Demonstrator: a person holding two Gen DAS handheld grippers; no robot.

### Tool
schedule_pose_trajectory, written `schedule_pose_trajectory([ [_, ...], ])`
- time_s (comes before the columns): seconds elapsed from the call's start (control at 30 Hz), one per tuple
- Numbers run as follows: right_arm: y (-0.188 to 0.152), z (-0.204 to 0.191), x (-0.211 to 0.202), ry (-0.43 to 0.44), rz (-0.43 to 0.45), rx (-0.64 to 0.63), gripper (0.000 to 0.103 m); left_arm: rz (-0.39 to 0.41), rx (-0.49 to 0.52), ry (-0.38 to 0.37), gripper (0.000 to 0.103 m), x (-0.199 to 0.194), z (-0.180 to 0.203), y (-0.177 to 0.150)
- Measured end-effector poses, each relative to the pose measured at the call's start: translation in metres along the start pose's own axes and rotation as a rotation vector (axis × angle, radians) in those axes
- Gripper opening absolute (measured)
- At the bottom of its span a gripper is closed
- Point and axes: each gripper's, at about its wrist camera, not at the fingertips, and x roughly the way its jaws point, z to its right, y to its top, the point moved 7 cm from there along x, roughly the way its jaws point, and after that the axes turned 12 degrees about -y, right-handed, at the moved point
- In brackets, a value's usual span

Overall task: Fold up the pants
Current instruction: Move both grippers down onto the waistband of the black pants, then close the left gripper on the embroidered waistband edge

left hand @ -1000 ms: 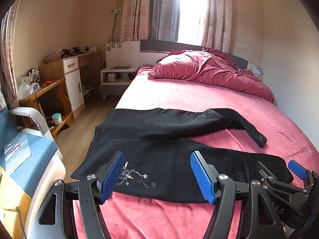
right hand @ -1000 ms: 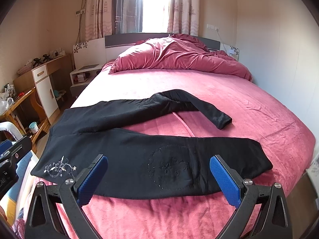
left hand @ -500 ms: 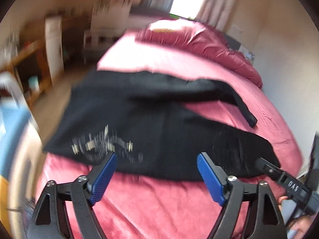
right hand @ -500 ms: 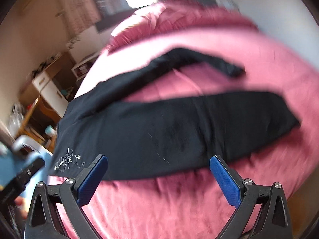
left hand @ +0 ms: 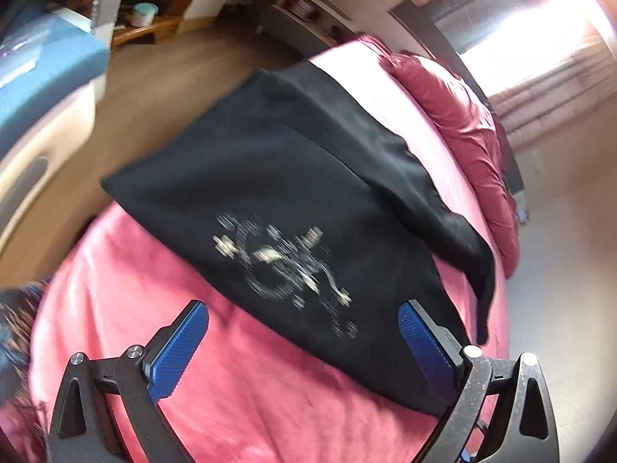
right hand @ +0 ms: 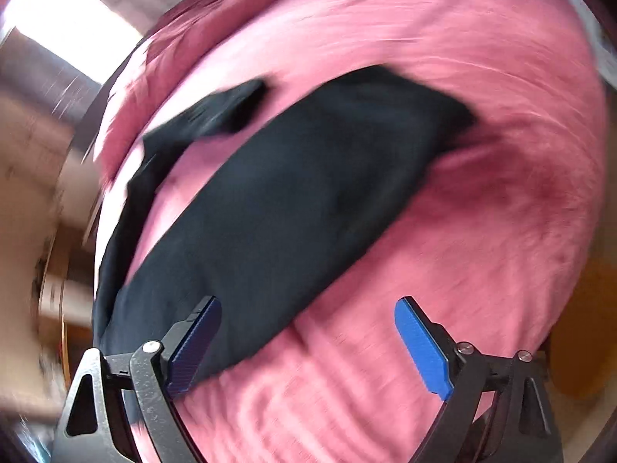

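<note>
Both views are now tilting and sitting closer to the bed [left hand: 270,405] than before. Left gripper [left hand: 302,341] is gaping wide, empty; right gripper [right hand: 308,341], jaws just narrowing, is gripping nothing. Pants [left hand: 293,177] are lying flat beyond, unfolded.

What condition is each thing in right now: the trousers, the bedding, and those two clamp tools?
Black fabric pants: spread flat, unfolded, legs apart.
Pink bed sheet: smooth, pants lying on it.
Crumpled dark red duvet: bunched at the bed's head.
Left gripper: fingers wide open, holding nothing.
Right gripper: open, jaws just been closing, nothing gripped.
</note>
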Motion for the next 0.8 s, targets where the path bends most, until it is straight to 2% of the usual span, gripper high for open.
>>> schedule_pose_trajectory([
  [0.07,0.017,0.021,0.010,-0.034,0.005,0.067,0.077,-0.040,0.000,0.012,0.095,0.002,-0.011,0.005],
  [0.1,0.023,0.026,0.013,-0.038,0.006,0.087,0.072,-0.058,-0.004,0.038,0.089,0.002,-0.021,0.006],
  [0.17,0.033,0.035,0.019,-0.037,0.009,0.128,0.067,-0.068,-0.057,0.064,0.085,-0.002,-0.044,0.010],
  [0.27,0.050,0.034,0.028,-0.007,0.021,0.155,0.066,-0.047,-0.181,0.071,0.075,-0.012,-0.075,0.016],
  [0.33,0.059,0.032,0.031,-0.009,0.028,0.150,0.066,-0.052,-0.210,0.080,0.068,-0.013,-0.087,0.021],
  [0.4,0.067,0.030,0.035,-0.002,0.029,0.155,0.066,-0.067,-0.230,0.078,0.062,-0.010,-0.090,0.025],
  [0.57,0.079,0.031,0.048,0.003,0.018,0.173,0.066,-0.072,-0.229,0.037,0.058,0.010,-0.082,0.031],
  [0.67,0.086,0.032,0.047,-0.012,0.018,0.167,0.066,-0.065,-0.209,0.038,0.055,0.024,-0.074,0.035],
  [0.73,0.092,0.029,0.047,-0.032,0.019,0.159,0.060,-0.059,-0.209,0.042,0.039,0.028,-0.074,0.038],
  [0.77,0.094,0.031,0.046,-0.037,0.021,0.157,0.053,-0.057,-0.203,0.041,0.034,0.030,-0.072,0.039],
  [0.8,0.097,0.031,0.045,-0.041,0.027,0.153,0.039,-0.048,-0.187,0.035,0.025,0.031,-0.068,0.042],
])
